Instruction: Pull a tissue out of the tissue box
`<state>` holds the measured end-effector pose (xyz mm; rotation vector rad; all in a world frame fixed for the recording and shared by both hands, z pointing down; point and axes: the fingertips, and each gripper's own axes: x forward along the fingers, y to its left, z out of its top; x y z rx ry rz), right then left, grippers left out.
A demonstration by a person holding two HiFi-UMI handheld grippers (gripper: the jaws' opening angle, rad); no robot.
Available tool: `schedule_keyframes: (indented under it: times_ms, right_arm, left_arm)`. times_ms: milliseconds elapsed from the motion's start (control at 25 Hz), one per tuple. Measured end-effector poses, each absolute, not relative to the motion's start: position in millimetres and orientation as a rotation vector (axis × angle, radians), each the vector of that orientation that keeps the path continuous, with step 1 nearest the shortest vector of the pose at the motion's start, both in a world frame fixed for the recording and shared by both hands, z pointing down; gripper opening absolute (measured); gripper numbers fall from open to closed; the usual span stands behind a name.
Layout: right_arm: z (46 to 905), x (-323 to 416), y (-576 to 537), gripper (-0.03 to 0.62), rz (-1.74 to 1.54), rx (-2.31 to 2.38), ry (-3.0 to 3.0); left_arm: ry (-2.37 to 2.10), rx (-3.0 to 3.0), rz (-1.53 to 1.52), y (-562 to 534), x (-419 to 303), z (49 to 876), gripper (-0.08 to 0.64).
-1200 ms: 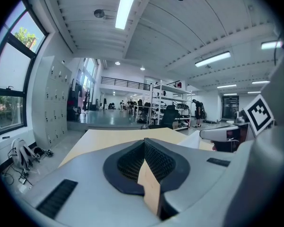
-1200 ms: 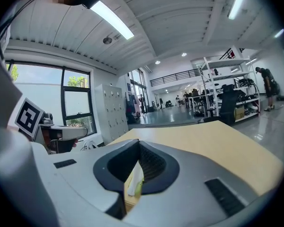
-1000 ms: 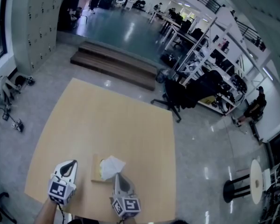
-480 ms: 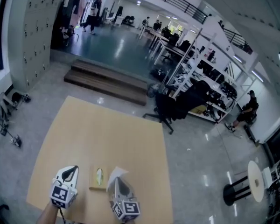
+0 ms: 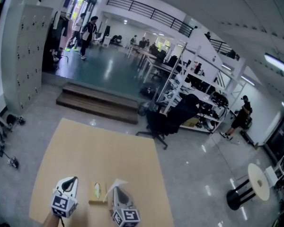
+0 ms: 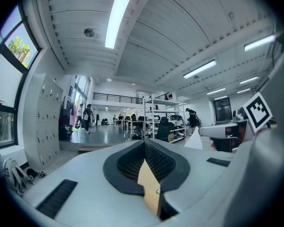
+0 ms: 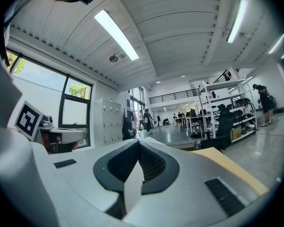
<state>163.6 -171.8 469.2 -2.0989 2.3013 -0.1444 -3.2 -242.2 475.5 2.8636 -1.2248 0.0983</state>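
Observation:
The tan tissue box (image 5: 97,193) lies on the wooden table (image 5: 94,150) near its front edge, and its yellow-green slot shows. My right gripper (image 5: 117,186) hovers just right of the box, shut on a white tissue (image 5: 114,185) that pokes up past its tips. In the right gripper view the tissue (image 7: 132,188) fills the wedge between the closed jaws of the right gripper (image 7: 138,143). My left gripper (image 5: 75,178) hangs left of the box, apart from it, with its tips together. In the left gripper view the left gripper (image 6: 143,142) shows only a tan sliver behind its touching tips.
The table sits on a glossy grey floor. A black office chair (image 5: 168,117) stands beyond its far right corner and low wooden steps (image 5: 97,103) lie behind it. Shelving and desks fill the back right. A round white stool table (image 5: 255,183) stands at the right.
Both grippers have risen together. The tissue that lay spread over the box top now hangs clear in the right jaws, and the slot is uncovered. The head view has tilted upward.

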Motion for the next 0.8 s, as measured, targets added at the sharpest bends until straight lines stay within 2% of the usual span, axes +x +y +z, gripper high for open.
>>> schedule_keyframes:
  times_ms: [800]
  right_arm:
    - [469.3, 161.5, -132.5, 0.009, -0.151, -2.120, 2.243]
  left_arm:
    - [-1.229, 2.854, 0.093, -206.2, -23.5, 471.3, 0.008]
